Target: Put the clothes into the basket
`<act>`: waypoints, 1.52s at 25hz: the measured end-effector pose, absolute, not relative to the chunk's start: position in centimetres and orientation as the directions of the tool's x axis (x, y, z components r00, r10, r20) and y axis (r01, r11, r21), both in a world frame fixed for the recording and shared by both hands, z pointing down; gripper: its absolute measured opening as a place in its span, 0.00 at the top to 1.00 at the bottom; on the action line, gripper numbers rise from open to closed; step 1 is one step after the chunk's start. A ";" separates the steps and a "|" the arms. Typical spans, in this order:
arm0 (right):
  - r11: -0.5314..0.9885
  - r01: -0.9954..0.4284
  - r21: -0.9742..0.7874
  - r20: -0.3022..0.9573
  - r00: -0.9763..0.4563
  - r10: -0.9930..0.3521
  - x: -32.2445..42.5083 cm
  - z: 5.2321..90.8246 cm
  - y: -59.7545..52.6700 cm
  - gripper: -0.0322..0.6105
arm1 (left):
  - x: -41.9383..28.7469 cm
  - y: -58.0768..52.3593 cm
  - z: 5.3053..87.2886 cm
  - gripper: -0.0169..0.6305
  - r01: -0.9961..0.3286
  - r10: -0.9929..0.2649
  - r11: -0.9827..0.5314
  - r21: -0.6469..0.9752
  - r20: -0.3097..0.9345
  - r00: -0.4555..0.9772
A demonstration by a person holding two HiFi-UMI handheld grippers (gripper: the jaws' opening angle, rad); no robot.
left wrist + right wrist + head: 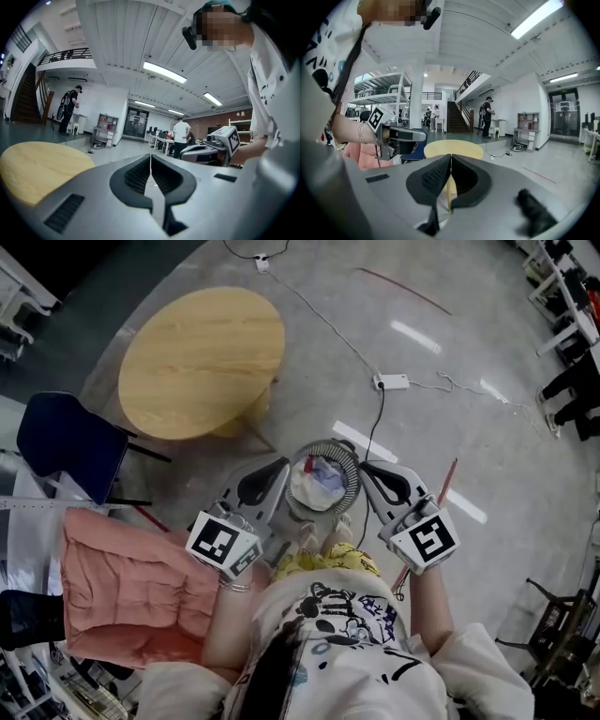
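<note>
Crumpled white and bluish clothes [317,482], bunched in the round basket [330,443] on the floor [450,409], with no clear long axis or heading. Flanked by the left gripper [281,467] and right gripper [366,469], just beside the rim, clear of the cloth. Fingers [136,174] of both pressed closed, empty. Open floor beyond; round tabletop [202,362] up-left, pink cushion [122,587] at left.

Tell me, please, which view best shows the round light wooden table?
The head view shows the round light wooden table whole. The left gripper view crops it; the right claw partly hides it in the right gripper view.
</note>
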State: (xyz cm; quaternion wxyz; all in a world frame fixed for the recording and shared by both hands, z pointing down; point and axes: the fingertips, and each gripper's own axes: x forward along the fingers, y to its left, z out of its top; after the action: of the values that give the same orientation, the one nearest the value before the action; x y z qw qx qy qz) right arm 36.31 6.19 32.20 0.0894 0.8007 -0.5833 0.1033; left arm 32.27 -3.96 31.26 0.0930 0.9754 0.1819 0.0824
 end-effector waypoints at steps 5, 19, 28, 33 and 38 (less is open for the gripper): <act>-0.300 -0.953 0.053 0.235 0.304 -0.923 37.2 30.1 6.6 0.91 | 32.3 -3.9 29.7 0.95 0.332 0.356 -0.924 0.189 0.108 0.928; -0.252 -0.960 0.126 0.177 0.272 -0.946 41.3 24.2 8.0 0.90 | 34.8 -2.7 24.7 0.95 0.298 0.311 -0.942 0.154 0.070 0.948; -0.235 -0.964 0.127 0.145 0.252 -0.957 43.2 22.2 8.2 0.90 | 36.1 -2.0 22.4 0.95 0.292 0.299 -0.950 0.113 0.049 0.953; -0.243 -0.964 0.104 0.138 0.256 -0.957 43.5 21.6 8.4 0.91 | 35.6 -1.5 22.2 0.95 0.293 0.299 -0.952 0.091 0.059 0.953; -0.251 -0.962 0.108 0.129 0.264 -0.956 43.7 21.5 8.8 0.91 | 35.1 -2.2 22.7 0.95 0.250 0.257 -0.964 0.087 0.085 0.963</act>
State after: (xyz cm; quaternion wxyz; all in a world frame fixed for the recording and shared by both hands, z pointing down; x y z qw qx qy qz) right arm 43.66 8.81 21.55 0.0825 0.7906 -0.6065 0.0182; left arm 35.15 -2.21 22.70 0.0376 0.9899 0.1281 0.0480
